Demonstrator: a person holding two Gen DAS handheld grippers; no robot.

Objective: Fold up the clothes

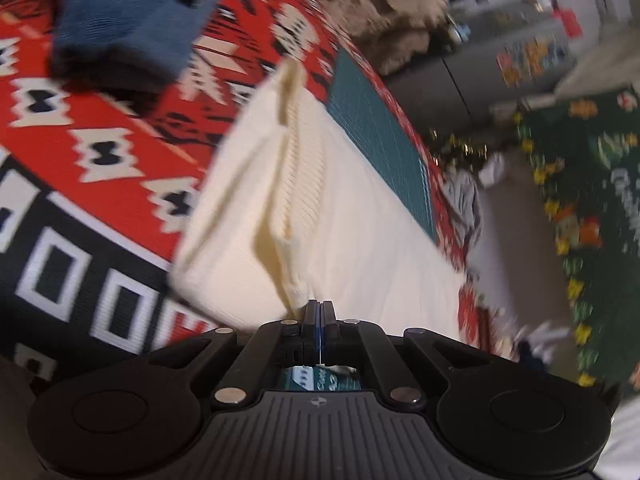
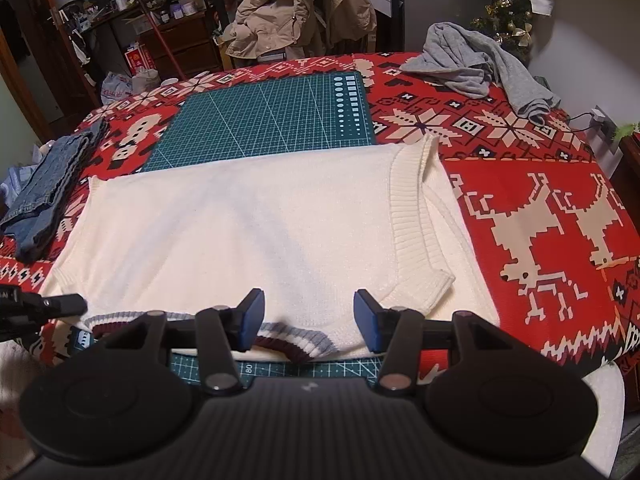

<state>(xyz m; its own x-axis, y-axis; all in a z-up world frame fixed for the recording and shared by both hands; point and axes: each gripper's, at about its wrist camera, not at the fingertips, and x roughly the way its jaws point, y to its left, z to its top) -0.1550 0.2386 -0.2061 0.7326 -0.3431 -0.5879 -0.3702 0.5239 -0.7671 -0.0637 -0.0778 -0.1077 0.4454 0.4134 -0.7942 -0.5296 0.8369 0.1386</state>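
A cream knit sweater point(image 2: 248, 220) lies flat on the bed, its ribbed neckline to the right and its grey and maroon striped hem point(image 2: 280, 334) at the near edge. My right gripper point(image 2: 309, 314) hovers just above that near edge, open, its blue pads apart and not pressing on the cloth. My left gripper point(image 1: 318, 310) is shut on a pinched fold of the sweater point(image 1: 360, 220), and a ridge of cloth rises to its jaws. In the right wrist view the left gripper point(image 2: 60, 304) shows at the sweater's near left corner.
A red patterned cover point(image 2: 540, 208) spreads over the bed. A green cutting mat point(image 2: 264, 120) lies beyond the sweater, partly under it. Folded jeans point(image 2: 44, 196) sit at the left edge and a crumpled grey garment point(image 2: 480, 68) at the back right. A beige jacket point(image 2: 304, 4) hangs behind the bed.
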